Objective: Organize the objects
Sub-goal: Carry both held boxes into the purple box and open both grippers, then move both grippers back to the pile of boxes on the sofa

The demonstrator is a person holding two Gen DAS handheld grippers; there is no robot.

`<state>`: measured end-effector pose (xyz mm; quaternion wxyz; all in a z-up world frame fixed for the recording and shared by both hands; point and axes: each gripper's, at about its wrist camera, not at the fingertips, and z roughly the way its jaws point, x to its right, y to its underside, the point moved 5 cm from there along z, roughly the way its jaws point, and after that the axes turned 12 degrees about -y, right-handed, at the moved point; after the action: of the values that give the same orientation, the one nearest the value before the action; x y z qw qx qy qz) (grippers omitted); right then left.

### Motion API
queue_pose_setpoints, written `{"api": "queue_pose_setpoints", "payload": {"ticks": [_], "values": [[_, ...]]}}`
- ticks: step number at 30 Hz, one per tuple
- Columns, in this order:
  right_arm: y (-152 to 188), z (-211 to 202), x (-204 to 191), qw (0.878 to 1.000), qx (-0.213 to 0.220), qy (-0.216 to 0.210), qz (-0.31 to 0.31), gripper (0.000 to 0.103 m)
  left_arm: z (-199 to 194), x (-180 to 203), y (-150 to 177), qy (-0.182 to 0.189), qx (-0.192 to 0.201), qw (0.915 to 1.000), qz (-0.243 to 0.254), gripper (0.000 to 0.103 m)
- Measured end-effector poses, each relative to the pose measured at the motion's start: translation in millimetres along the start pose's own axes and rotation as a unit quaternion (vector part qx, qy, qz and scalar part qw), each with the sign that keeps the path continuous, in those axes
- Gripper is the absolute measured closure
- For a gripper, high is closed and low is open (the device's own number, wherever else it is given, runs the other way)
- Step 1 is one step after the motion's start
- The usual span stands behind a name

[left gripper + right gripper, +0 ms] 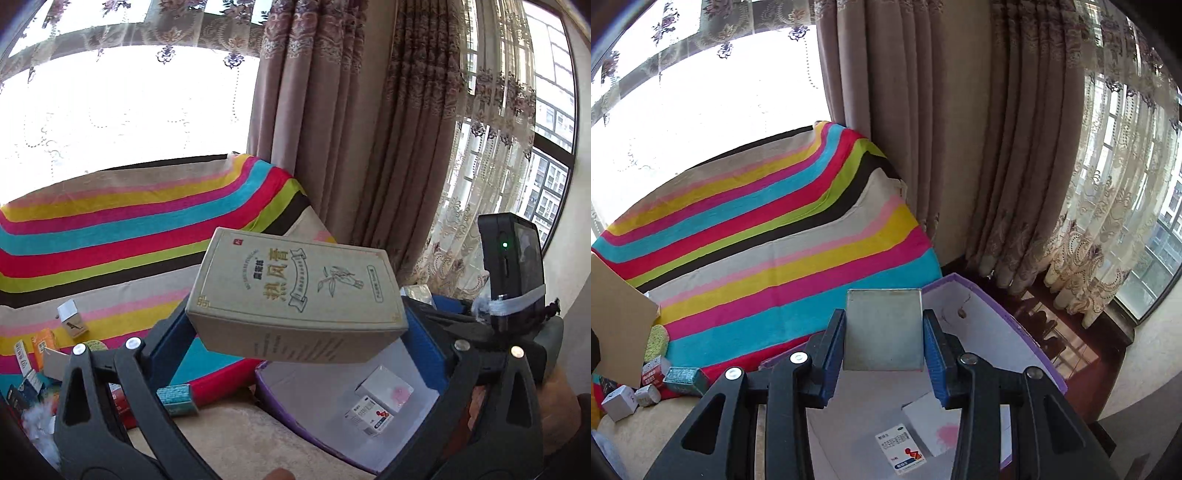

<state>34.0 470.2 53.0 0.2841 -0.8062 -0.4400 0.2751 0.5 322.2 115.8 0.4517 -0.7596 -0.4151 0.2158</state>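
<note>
The left gripper [295, 332] is squeezing a tan box [295, 291]. The right gripper [882, 343] is squeezing a small grey box [882, 328]. Both are hanging over the purple-edged bin [1015, 317], its rim at 2 o'clock; a striped blanket [757, 240] is lying at 10 o'clock.

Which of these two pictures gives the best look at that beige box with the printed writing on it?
The left wrist view. There the beige box shows its printed top and one side, held above the purple-rimmed bin. The right wrist view shows only one plain end of a box, apparently the same one, between the right hand-held gripper fingers, no lettering.
</note>
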Motion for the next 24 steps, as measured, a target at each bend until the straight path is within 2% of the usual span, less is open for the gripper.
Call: {"api": "queue_pose_setpoints", "payload": {"ticks": [1, 2, 3, 4, 5, 6, 8, 12, 15, 18, 20, 24], "values": [[5.8, 4.7, 13.8, 1.000, -0.007, 0.011, 0.012, 0.062, 12.9, 17.4, 4.5, 0.027, -0.021, 0.9993, 0.017, 0.000], [12.7, 11.2, 27.8, 0.999, -0.018, 0.026, 0.024, 0.061, 32.5, 33.5, 13.5, 0.060, -0.058, 0.9959, 0.033, 0.000], [20.9, 20.1, 39.7, 0.998, -0.032, 0.037, 0.038, 0.060, 52.9, 51.9, 28.7, 0.088, -0.111, 0.9886, 0.052, 0.000], [30.1, 31.1, 51.4, 0.996, -0.052, 0.041, 0.053, 0.057, 72.8, 59.9, 43.2, 0.089, -0.155, 0.9819, 0.063, 0.000], [39.6, 41.1, 61.6, 0.994, -0.070, 0.043, 0.071, 0.050, 85.2, 62.7, 55.2, 0.085, -0.184, 0.9771, 0.063, 0.000], [49.7, 45.5, 69.7, 0.992, -0.081, 0.042, 0.090, 0.034, 89.8, 60.2, 61.6, 0.086, -0.200, 0.9747, 0.052, 0.000], [60.7, 46.2, 74.5, 0.990, -0.085, 0.023, 0.112, 0.024, 79.8, 48.8, 58.8, 0.109, -0.191, 0.9754, 0.020, 0.000], [57.1, 44.5, 53.6, 0.993, -0.072, 0.016, 0.097, 0.017, 49.8, 23.9, 47.6, 0.124, -0.157, 0.9796, 0.015, 0.000], [48.0, 39.7, 20.2, 0.995, -0.062, -0.003, 0.073, 0.017, 25.1, -18.0, 52.0, 0.079, -0.133, 0.9879, -0.001, 0.000], [43.4, 36.5, -24.2, 0.998, -0.056, -0.024, 0.030, 0.016, 4.6, -69.9, 69.4, 0.028, -0.131, 0.9904, -0.034, 0.000], [46.9, 38.8, -55.2, 0.997, -0.064, -0.049, 0.008, 0.016, -6.5, -104.5, 83.3, -0.010, -0.136, 0.9888, -0.061, 0.000], [62.4, 47.8, -113.3, 0.992, -0.087, -0.086, -0.028, 0.016, -36.9, -167.3, 110.7, -0.063, -0.136, 0.9817, -0.118, 0.000]]}}
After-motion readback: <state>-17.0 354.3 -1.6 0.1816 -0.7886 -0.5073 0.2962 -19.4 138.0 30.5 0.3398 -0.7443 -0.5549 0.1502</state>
